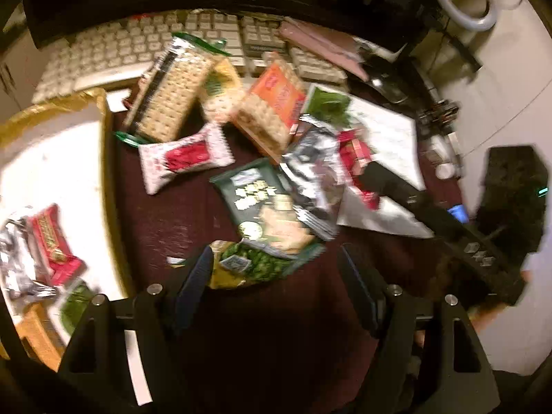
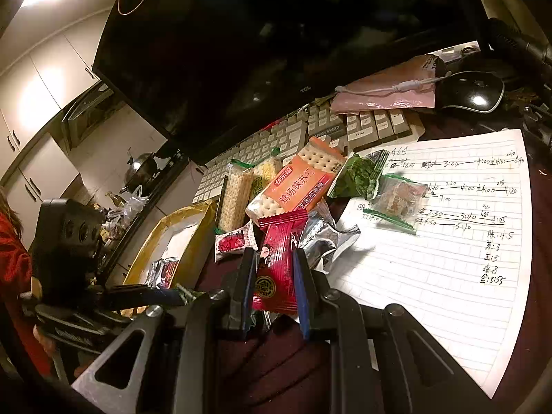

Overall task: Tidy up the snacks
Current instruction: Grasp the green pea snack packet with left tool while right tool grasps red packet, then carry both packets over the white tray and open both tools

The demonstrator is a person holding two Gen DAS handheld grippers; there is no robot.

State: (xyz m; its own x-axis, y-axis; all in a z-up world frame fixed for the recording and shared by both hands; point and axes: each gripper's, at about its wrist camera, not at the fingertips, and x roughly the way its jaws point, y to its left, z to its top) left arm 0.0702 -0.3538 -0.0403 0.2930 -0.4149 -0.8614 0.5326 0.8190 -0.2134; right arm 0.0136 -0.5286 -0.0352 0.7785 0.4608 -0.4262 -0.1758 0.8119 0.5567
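A dark monitor (image 2: 276, 51) is standing beyond the jaws on the maroon surface (image 1: 165, 214), while pale cabinets (image 2: 38, 79) are catching warm light far left.

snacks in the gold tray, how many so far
3 that I can make out in the gold tray: a red packet, a crumpled silver wrapper beside it, and a green packet near the tray's front edge. Blur may hide more.

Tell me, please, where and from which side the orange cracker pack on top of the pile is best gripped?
Probably across its narrow width at the raised end nearest the keyboard. The orange cracker pack lies tilted on other snacks, so that end looks free, while its lower end is crowded by the red wrapper that the right gripper straddles. Come from above.
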